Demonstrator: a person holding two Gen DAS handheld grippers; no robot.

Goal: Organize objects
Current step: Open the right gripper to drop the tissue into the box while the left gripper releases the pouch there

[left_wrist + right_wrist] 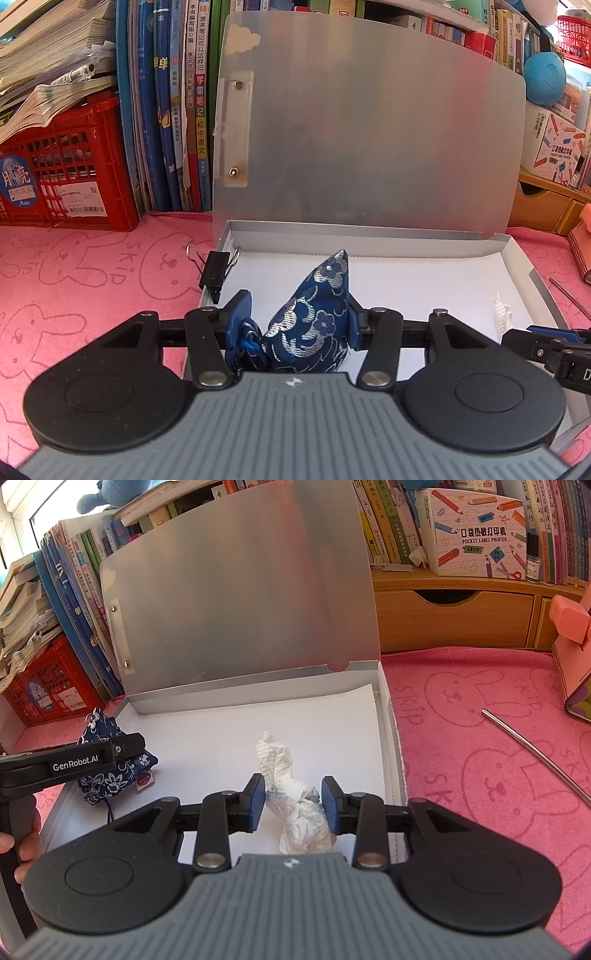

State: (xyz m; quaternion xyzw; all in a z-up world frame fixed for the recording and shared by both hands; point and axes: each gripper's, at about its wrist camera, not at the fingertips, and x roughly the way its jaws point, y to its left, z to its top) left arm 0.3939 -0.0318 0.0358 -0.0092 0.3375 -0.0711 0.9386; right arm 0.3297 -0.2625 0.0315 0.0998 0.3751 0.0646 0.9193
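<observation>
Left gripper (299, 325) clamps the blue brocade pouch (314, 314) at the open box's (532, 266) left edge; right gripper (293, 797) stands narrow around crumpled tissue (295, 805) (contact unclear).

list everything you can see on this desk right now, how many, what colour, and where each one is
Open silver metal box: one, centre, lid up.
Blue brocade pouch: one, inside box, in left jaws.
Crumpled white tissue: one, inside box, between right jaws.
Black binder clip: one, on box's left wall.
Steel rod: one, on cloth right of box.
Pink rabbit-print cloth: one, covers desk.
Red plastic crate: one, far left.
Books: many, behind.
Left gripper: black.
Right gripper: black.
</observation>
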